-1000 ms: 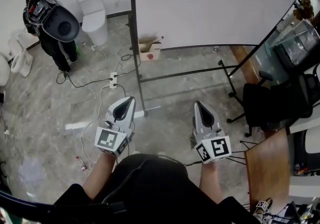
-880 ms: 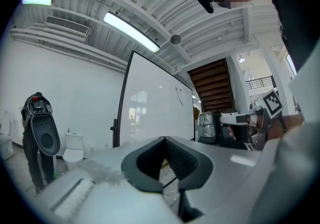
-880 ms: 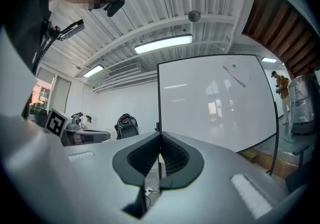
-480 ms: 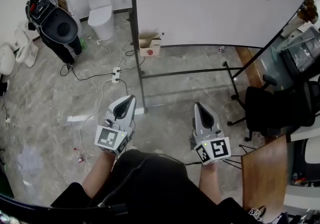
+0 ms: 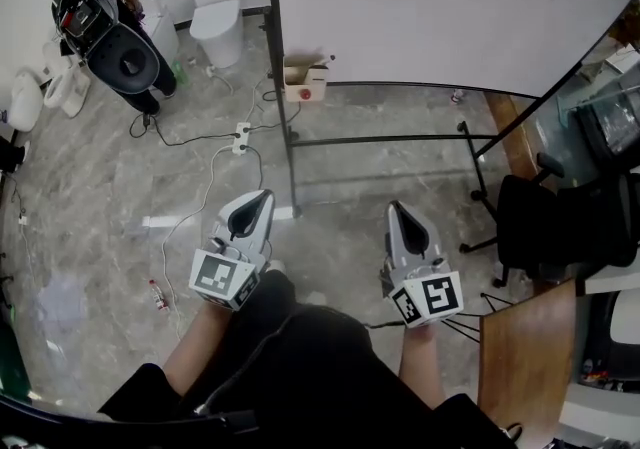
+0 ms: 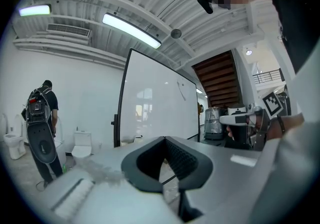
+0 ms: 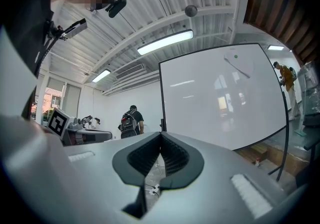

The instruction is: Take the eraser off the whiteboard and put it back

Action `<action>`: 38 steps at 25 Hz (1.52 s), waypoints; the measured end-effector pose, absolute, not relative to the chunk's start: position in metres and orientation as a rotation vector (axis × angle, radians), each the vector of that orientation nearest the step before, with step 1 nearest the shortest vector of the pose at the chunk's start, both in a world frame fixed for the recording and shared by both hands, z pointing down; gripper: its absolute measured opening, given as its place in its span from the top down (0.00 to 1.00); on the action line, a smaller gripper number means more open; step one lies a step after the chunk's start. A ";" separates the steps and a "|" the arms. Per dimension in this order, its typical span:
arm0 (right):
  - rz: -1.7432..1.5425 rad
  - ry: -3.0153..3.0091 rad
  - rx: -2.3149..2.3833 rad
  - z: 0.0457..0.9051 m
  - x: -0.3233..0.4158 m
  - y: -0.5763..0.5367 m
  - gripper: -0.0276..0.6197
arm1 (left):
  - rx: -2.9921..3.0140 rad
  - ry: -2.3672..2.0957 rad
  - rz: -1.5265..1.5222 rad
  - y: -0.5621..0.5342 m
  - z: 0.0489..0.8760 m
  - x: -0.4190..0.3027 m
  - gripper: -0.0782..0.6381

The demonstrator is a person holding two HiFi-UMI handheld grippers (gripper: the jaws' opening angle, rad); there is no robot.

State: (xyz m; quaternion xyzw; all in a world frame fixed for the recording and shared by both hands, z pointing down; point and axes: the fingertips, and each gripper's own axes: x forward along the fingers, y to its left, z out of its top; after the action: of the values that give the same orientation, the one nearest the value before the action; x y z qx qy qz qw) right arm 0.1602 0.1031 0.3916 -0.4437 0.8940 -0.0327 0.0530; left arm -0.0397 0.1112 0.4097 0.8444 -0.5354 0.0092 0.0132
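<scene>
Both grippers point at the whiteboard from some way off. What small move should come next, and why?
Probably a step toward the whiteboard. The left gripper and right gripper are both shut and empty, and floor lies between them and the board. I cannot make out an eraser from here.

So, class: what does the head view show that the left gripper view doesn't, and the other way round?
Head view only: the power strip on the floor and the wooden tabletop. Left gripper view only: the ceiling lights and the brown staircase. Both: the whiteboard, the white toilet and the person with a backpack.
</scene>
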 end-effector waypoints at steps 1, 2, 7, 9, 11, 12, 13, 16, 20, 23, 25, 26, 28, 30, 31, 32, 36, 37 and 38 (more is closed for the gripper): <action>-0.102 2.717 -1.346 0.392 0.160 0.102 0.94 | 2.630 -1.672 0.033 0.110 0.410 -0.040 0.88; -0.106 2.719 -1.344 0.392 0.159 0.100 0.94 | 2.629 -1.676 0.039 0.108 0.411 -0.041 0.88; -0.109 2.727 -1.348 0.396 0.152 0.090 0.94 | 2.639 -1.657 0.035 0.094 0.415 -0.044 0.88; -0.105 2.722 -1.357 0.394 0.148 0.082 0.94 | 2.647 -1.638 0.024 0.087 0.416 -0.047 0.88; -0.097 2.715 -1.361 0.390 0.140 0.073 0.94 | 2.651 -1.631 0.024 0.076 0.415 -0.054 0.88; -0.092 2.714 -1.361 0.389 0.136 0.068 0.94 | 2.654 -1.629 0.023 0.070 0.415 -0.057 0.88; -0.087 2.715 -1.360 0.387 0.131 0.062 0.94 | 2.658 -1.628 0.021 0.062 0.414 -0.061 0.88; -0.077 2.722 -1.363 0.385 0.118 0.044 0.94 | 2.671 -1.613 0.011 0.038 0.412 -0.070 0.88; -0.071 2.724 -1.378 0.380 0.102 0.017 0.94 | 2.689 -1.578 -0.007 0.006 0.407 -0.080 0.88; -0.063 2.718 -1.396 0.374 0.090 -0.001 0.94 | 2.705 -1.546 -0.018 -0.017 0.402 -0.087 0.88; -0.056 2.711 -1.411 0.369 0.083 -0.013 0.94 | 2.718 -1.526 -0.013 -0.030 0.399 -0.093 0.88; -0.053 2.706 -1.421 0.366 0.080 -0.018 0.94 | 2.722 -1.517 -0.010 -0.037 0.398 -0.097 0.88; -0.049 2.693 -1.447 0.362 0.076 -0.028 0.94 | 2.733 -1.498 -0.007 -0.051 0.395 -0.103 0.88; -0.044 2.681 -1.475 0.362 0.070 -0.037 0.94 | 2.751 -1.475 -0.012 -0.063 0.394 -0.111 0.88; -0.041 2.677 -1.488 0.362 0.066 -0.040 0.94 | 2.759 -1.463 -0.015 -0.069 0.394 -0.114 0.88; -0.040 2.674 -1.500 0.362 0.062 -0.043 0.94 | 2.764 -1.450 -0.017 -0.074 0.395 -0.118 0.88; -0.045 2.662 -1.542 0.363 0.051 -0.058 0.94 | 2.779 -1.397 -0.012 -0.093 0.400 -0.128 0.88; -0.047 2.660 -1.552 0.364 0.048 -0.062 0.94 | 2.781 -1.376 -0.014 -0.097 0.401 -0.130 0.88; -0.048 2.658 -1.561 0.364 0.045 -0.065 0.94 | 2.780 -1.355 -0.016 -0.101 0.403 -0.132 0.88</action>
State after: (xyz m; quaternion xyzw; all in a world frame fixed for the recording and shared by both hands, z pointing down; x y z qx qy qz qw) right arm 0.0448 -0.0655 0.3642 -0.5060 0.8619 -0.0155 0.0296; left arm -0.1317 -0.1012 0.4025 0.8986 -0.4380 -0.0053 0.0242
